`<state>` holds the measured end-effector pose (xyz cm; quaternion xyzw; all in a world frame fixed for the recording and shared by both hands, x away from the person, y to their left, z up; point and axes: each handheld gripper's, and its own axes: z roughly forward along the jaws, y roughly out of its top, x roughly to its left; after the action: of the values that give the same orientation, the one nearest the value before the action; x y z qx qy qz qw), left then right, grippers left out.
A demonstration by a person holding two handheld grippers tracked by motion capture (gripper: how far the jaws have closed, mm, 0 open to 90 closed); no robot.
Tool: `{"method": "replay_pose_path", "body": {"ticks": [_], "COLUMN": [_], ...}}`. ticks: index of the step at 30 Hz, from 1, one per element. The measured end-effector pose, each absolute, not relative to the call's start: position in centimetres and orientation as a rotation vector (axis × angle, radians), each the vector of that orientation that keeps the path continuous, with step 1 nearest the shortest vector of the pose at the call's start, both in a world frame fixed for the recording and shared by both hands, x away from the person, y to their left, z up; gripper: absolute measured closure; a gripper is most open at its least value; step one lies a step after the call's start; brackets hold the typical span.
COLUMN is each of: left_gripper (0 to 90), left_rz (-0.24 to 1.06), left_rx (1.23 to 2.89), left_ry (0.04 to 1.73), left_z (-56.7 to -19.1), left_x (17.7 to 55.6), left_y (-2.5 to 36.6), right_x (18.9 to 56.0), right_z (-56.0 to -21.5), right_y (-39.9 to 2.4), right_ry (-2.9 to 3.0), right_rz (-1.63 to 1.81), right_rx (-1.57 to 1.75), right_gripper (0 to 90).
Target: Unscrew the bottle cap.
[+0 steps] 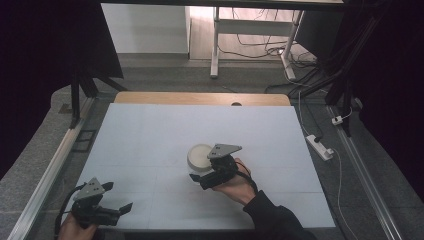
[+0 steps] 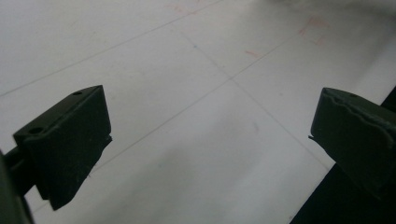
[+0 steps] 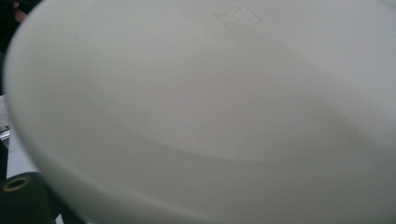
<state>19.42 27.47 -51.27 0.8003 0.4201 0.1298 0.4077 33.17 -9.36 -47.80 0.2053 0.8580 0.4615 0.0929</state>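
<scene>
A white bowl (image 1: 199,156) sits near the middle of the white table sheet (image 1: 150,140). My right gripper (image 1: 201,178) is at the bowl's near side, shut on its rim, with a hand behind it. In the right gripper view the bowl's smooth white surface (image 3: 210,107) is very close, and one black finger (image 3: 18,198) shows at the bottom left; the other is hidden. My left gripper (image 1: 118,196) rests at the sheet's near left corner. Its jaws (image 2: 210,140) stand wide apart over bare sheet, holding nothing.
A wooden table edge (image 1: 200,98) runs along the far side of the sheet. A metal rail (image 1: 50,170) lines the left. A white power strip (image 1: 320,146) and cables lie on the floor at the right. Desk legs (image 1: 215,45) stand beyond.
</scene>
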Motion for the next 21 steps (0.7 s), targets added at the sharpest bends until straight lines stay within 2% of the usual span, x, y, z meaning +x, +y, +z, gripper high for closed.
{"method": "replay_pose_path", "body": {"ticks": [6,21], "left_gripper": [0.0,0.0], "left_rz": [0.271,0.277], "left_rx": [1.989,2.019], "left_ry": [1.024,0.888], "left_z": [-50.6,-48.4], "left_x": [20.1,23.0], "left_y": [26.8,23.5], "right_x": [33.1,33.0], "right_z": [-47.6,-47.5], "right_y": [-9.5,-9.5], "right_ry": [2.543,2.549], "right_rz": [1.380,1.392], "right_rx": [0.609,0.577], "right_gripper": [6.6,6.5]}}
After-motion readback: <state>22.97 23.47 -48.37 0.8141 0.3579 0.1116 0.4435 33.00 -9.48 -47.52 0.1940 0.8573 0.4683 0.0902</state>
